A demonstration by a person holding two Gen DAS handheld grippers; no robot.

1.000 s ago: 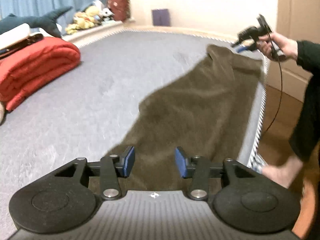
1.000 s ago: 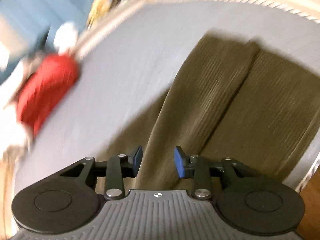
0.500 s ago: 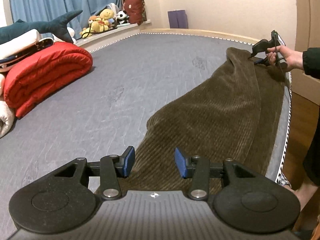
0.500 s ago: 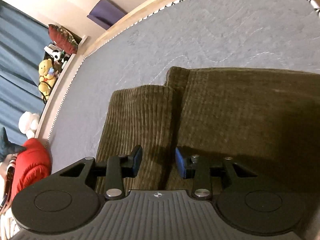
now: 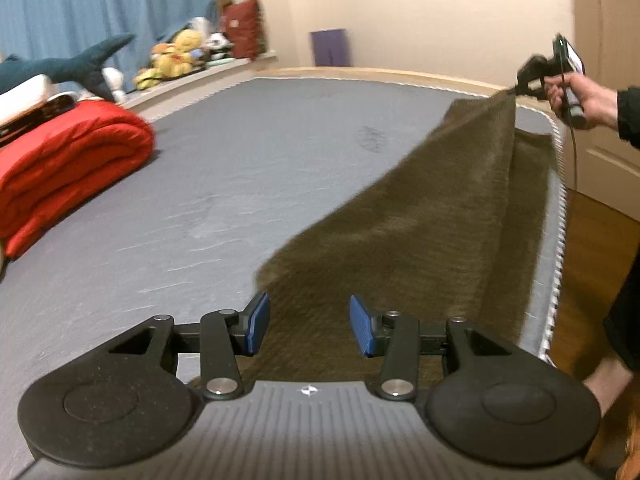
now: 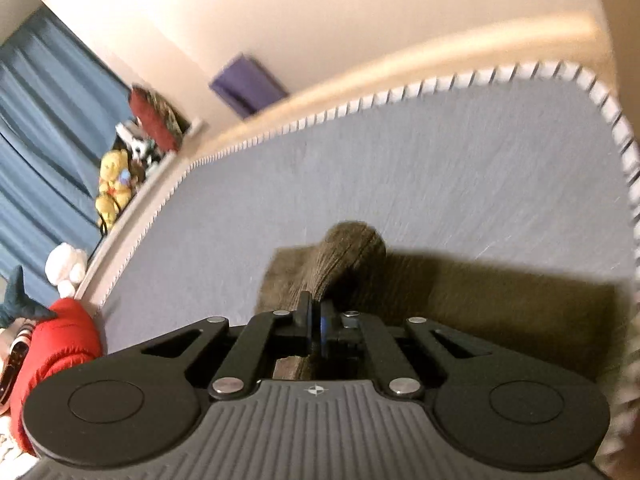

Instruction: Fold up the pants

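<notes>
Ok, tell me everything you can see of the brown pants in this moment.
The pants are dark olive-brown, ribbed like corduroy, stretched lengthwise along the grey mattress near its right edge. The right gripper has just closed on a bunched bit of the far end and holds it lifted, so the cloth slopes up from the bed. The near end lies under the open left gripper, whose pads do not touch it. Waistband and cuffs cannot be told apart.

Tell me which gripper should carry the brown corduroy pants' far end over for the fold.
Right. The right gripper is shut on the brown corduroy pants, lifting that end. The left gripper hangs open over the near end, gripping nothing.
</notes>
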